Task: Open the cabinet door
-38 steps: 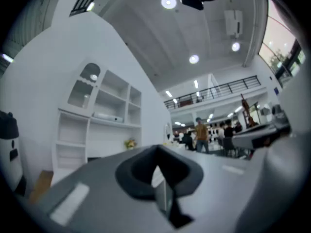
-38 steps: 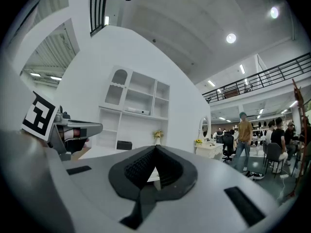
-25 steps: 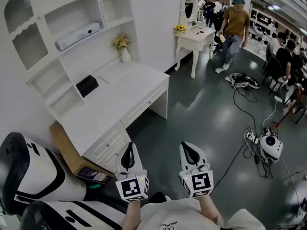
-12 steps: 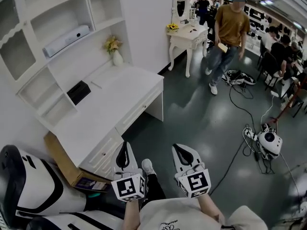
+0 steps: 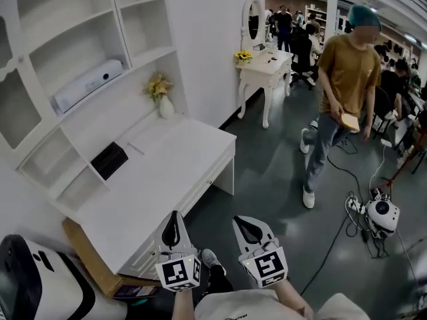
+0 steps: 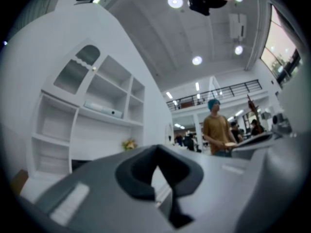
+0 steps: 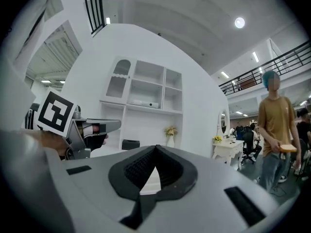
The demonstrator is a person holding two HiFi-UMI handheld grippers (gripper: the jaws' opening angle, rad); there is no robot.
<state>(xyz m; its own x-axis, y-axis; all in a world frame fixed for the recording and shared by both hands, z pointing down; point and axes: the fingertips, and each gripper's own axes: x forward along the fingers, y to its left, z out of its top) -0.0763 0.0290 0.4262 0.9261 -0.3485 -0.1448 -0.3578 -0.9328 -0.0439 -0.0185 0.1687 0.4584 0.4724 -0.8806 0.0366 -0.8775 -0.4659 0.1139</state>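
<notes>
desk (image 5: 173, 165) white, against shelving (image 5: 73, 52) | floor (image 5: 267, 179) dark grey | person (image 5: 347, 72) standing right

1. The cabinet door (image 7: 118, 79) is seen as a tall, narrow, white-framed panel with an arched top and greyish panes.
2. It is set at the upper left of the white cabinet (image 5: 87, 122), which is stood on a white desk (image 5: 167, 159).
3. It is seen upright and appears shut, flush with the cabinet front.
4. In the head view it is cut off by the left edge.
</notes>
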